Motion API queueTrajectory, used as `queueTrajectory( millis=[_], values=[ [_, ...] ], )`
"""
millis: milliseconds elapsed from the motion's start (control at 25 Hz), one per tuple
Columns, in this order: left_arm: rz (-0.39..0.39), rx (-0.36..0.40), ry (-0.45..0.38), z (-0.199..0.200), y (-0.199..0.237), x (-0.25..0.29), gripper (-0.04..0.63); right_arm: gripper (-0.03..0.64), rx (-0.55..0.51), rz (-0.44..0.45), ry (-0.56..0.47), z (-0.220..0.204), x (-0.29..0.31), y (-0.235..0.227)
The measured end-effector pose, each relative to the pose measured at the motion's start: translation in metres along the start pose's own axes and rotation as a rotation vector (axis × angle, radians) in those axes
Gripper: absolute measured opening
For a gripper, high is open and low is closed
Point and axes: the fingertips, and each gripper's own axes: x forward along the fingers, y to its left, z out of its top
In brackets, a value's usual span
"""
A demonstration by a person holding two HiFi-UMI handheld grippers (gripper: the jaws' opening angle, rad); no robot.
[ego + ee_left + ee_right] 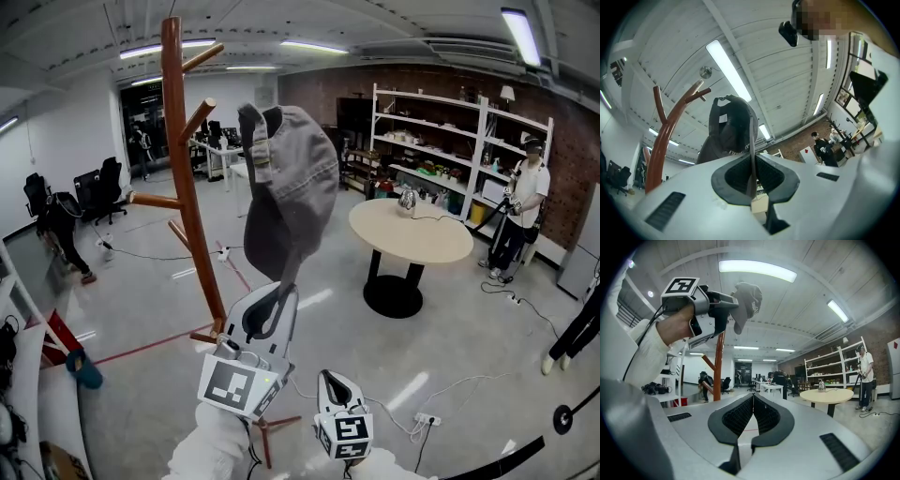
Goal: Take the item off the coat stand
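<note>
A grey cap (286, 187) hangs upright in the air to the right of the brown wooden coat stand (183, 169), apart from its pegs. My left gripper (279, 292) is below it, pointing up and shut on the cap's lower edge. In the left gripper view the cap (729, 126) rises from the closed jaws of the left gripper (752, 161), with the coat stand (663, 136) at the left. My right gripper (336, 380) sits lower right, shut with nothing in it. The right gripper view shows the right gripper (753, 397), the cap (749, 303) and the stand (718, 366).
A round beige table (411, 234) with a kettle stands to the right. White shelves (450, 141) line the brick wall, with a person (520, 206) beside them. Another person (61, 225) bends at far left. Cables and a power strip (427, 419) lie on the floor.
</note>
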Motion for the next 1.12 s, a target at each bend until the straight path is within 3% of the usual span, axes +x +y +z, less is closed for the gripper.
queueTrajectory(
  millis=[600,1120],
  values=[
    [0.011,-0.148,0.12,-0.052,-0.046,-0.053,0.018,0.009,-0.015,0.014,0.006,0.005,-0.033,0.005],
    [0.124,-0.311,0.203,-0.098,-0.067,-0.117,0.018,0.009,0.007,0.023,0.002,0.008,-0.049,0.014]
  ],
)
